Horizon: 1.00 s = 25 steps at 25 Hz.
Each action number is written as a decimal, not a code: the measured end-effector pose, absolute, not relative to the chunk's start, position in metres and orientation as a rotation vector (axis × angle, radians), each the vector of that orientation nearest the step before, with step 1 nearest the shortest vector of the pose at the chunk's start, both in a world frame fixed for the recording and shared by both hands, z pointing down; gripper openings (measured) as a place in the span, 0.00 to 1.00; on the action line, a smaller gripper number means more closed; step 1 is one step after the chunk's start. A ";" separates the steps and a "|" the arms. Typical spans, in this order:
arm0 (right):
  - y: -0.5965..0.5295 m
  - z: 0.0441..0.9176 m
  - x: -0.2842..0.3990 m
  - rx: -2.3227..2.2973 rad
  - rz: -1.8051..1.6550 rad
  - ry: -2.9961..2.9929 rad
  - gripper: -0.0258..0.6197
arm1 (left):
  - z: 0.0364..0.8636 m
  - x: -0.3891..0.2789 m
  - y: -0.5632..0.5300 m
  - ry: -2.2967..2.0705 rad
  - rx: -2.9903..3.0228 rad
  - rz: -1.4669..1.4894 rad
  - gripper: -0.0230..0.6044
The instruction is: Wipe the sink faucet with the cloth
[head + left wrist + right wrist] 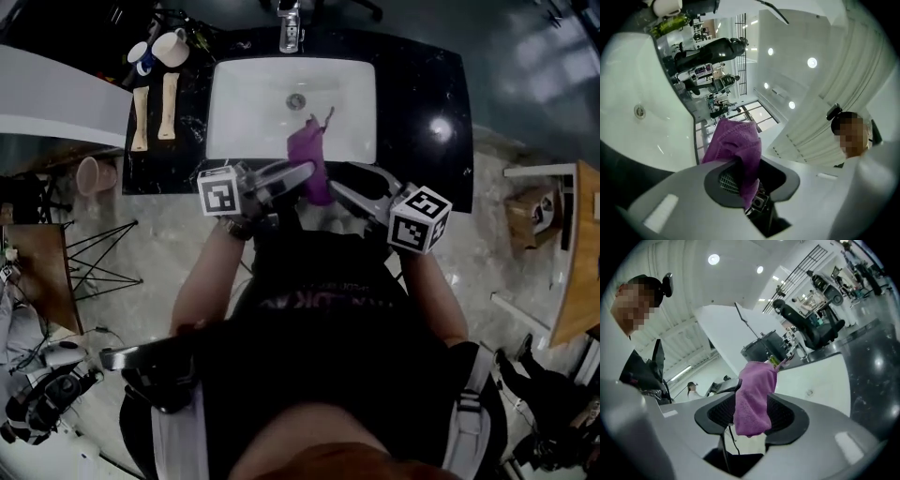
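Observation:
A purple cloth [314, 161] hangs in front of me over the near rim of the white sink [244, 112]. My left gripper [302, 174] reaches in from the left and is shut on the cloth [733, 143], which bunches up out of the left gripper [750, 183]. My right gripper [339, 189] comes in from the right. In its own view the right gripper [752, 417] stands open, and the cloth [754, 394] hangs loose between the pads. The chrome faucet [290, 28] stands at the sink's far edge, well beyond both grippers.
The sink sits in a black stone counter [422, 103]. On the counter's left end stand a mug [171, 47] and two wooden-handled tools [155, 112]. A beige cup [89, 173] and a wire frame [94, 258] are on the floor at left; wooden furniture [572, 253] is at right.

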State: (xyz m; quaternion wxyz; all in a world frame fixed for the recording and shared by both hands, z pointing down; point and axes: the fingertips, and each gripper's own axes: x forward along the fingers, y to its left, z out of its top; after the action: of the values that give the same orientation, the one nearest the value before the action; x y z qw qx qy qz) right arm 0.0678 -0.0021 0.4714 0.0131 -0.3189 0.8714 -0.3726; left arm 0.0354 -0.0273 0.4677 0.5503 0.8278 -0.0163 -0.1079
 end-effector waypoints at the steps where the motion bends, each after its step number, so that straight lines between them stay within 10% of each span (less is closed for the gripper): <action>1: 0.005 0.476 0.059 -0.932 -1.192 2.737 0.39 | 0.475 0.033 -0.020 -0.045 1.984 -0.246 0.15; 11: 0.050 0.494 0.016 -0.707 -1.314 2.780 0.22 | 0.476 0.017 0.024 -0.067 1.968 -0.173 0.18; 25: 0.019 0.576 0.239 -1.393 -1.748 1.991 0.20 | 0.510 -0.076 0.049 -0.134 1.879 -0.132 0.14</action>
State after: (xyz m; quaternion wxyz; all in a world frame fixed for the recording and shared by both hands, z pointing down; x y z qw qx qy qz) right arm 0.2385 0.0193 0.5760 0.0741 -0.4641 0.6633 -0.5823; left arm -0.0761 0.0485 0.5104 0.5863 0.8061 -0.0573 -0.0564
